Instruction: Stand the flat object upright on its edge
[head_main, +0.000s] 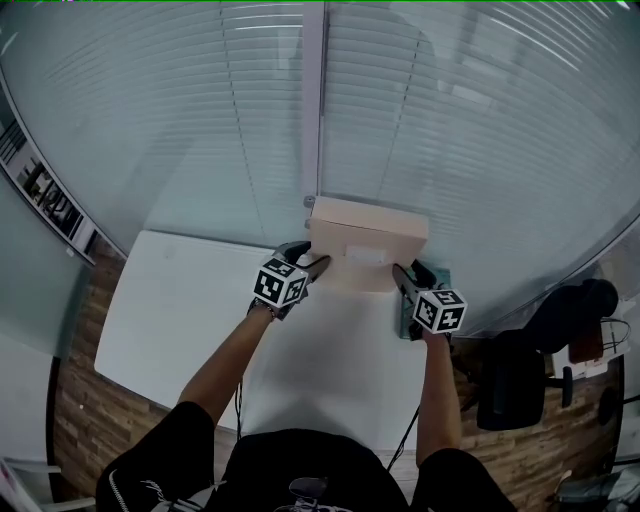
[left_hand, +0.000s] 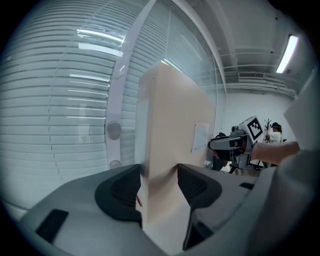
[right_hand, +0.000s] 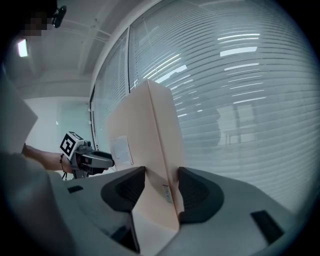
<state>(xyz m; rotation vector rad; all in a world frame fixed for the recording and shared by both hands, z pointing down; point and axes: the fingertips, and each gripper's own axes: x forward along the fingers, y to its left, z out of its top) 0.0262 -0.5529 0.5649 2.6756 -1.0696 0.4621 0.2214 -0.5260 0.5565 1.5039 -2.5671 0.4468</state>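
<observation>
A flat beige cardboard box (head_main: 368, 245) with a white label stands upright on its long edge at the far side of the white table (head_main: 190, 320). My left gripper (head_main: 316, 266) is shut on the box's left end and my right gripper (head_main: 399, 272) on its right end. In the left gripper view both pads press the box (left_hand: 172, 130) between the jaws of the left gripper (left_hand: 159, 186), with the right gripper (left_hand: 240, 142) beyond. In the right gripper view the box (right_hand: 145, 135) is pinched the same way by the right gripper (right_hand: 161, 189), and the left gripper (right_hand: 85, 156) shows past it.
A glass wall with blinds and a white post (head_main: 313, 100) stands right behind the box. A black office chair (head_main: 520, 380) sits on the wood floor to the right of the table. A teal object (head_main: 440, 272) lies by the right gripper.
</observation>
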